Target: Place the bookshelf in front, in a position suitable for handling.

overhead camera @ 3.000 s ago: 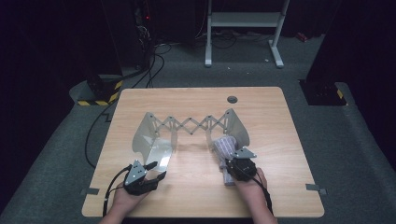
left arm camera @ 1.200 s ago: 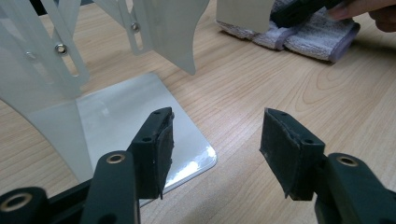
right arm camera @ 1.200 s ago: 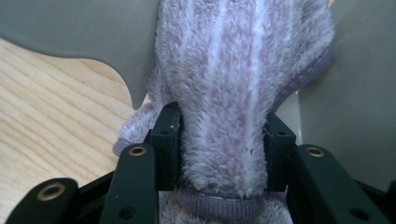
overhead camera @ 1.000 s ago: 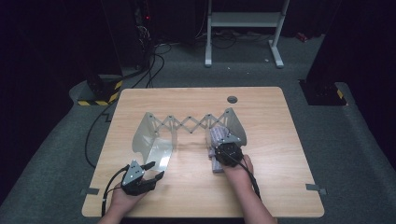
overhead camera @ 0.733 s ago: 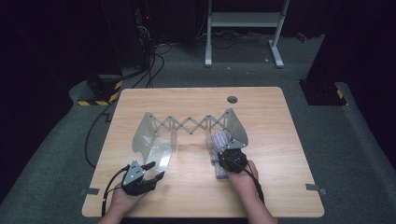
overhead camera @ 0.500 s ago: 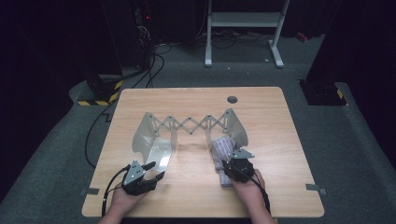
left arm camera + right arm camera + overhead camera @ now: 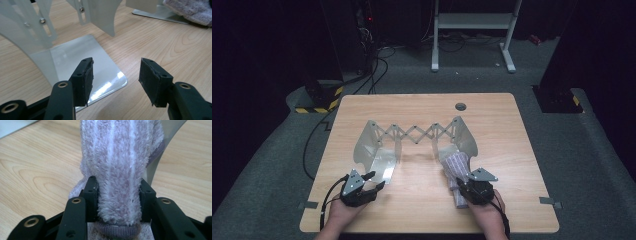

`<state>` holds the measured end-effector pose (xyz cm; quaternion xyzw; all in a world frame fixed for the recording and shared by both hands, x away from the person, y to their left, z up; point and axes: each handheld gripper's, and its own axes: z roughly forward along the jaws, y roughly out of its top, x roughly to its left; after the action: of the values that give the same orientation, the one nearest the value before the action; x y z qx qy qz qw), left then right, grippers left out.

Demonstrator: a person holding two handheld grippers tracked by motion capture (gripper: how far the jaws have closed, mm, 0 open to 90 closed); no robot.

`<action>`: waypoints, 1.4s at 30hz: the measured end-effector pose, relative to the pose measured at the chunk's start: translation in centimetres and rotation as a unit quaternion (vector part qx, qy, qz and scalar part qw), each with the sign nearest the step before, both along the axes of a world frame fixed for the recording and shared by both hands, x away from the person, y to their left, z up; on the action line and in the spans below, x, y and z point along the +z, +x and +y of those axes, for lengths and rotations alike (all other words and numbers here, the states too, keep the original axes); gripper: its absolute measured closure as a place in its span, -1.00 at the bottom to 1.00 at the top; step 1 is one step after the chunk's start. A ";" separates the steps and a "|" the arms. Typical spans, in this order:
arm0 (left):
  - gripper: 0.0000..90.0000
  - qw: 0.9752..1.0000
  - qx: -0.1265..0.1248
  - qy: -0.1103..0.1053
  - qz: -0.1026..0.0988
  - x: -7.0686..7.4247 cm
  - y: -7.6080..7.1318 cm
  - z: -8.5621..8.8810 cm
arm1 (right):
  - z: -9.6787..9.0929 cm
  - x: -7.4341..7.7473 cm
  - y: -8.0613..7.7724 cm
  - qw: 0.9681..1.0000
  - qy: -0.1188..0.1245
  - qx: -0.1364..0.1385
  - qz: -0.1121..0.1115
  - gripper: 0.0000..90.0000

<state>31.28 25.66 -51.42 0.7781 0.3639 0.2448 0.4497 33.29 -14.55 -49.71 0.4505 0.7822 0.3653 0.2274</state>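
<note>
High view: a wooden table (image 7: pixel 422 107) carries an expanding metal rack (image 7: pixel 414 137), its scissor lattice stretched between two curved end plates, each end with a flat base plate resting on the table. A folded, striped lilac towel (image 7: pixel 456 167) lies partly on the rack's right base plate and runs off it toward the near edge. The right gripper (image 7: pixel 469 187) sits at the towel's near end, the person's hand behind it at the table edge. The left gripper (image 7: pixel 373 181) rests on the near left of the table, its tips just short of the rack's left base plate (image 7: pixel 382 162). The two grippers are well apart.

Left gripper view: the left gripper (image 7: pixel 115 75) has its jaws standing wide with nothing between them; bare wood and the corner of the shiny left base plate (image 7: pixel 82 56) show through the gap. The left pad hangs over that plate's near corner; whether it touches I cannot tell. The rack's uprights (image 7: pixel 35 27) rise just beyond. At the upper right, an edge of the towel (image 7: pixel 190 10) lies on the far base plate.

Right gripper view: the right gripper (image 7: pixel 118 192) is clamped on the towel (image 7: pixel 120 157). Both pads press into the fluffy pile, which bulges above and between them. The towel runs away from the jaws toward the grey curved end plate (image 7: pixel 170 135). Wood grain shows on either side.
</note>
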 end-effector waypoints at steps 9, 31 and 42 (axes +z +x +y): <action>0.35 0.999 0.052 0.000 0.014 0.5 0.3 2.8 | -0.1 0.7 0.1 0.999 0.017 0.001 -0.036 0.36; 0.78 0.991 0.131 -0.022 -0.027 1.0 3.8 2.3 | -0.1 -0.1 1.7 0.997 0.021 -0.030 -0.063 0.31; 0.82 0.995 0.090 -0.016 -0.033 1.0 3.1 -0.2 | -2.9 -0.5 1.9 0.996 0.010 -0.067 -0.065 0.30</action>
<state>34.33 25.48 -50.40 0.7260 0.4217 0.3041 0.4501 35.20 -17.40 -50.19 0.4792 0.7303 0.3853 0.2974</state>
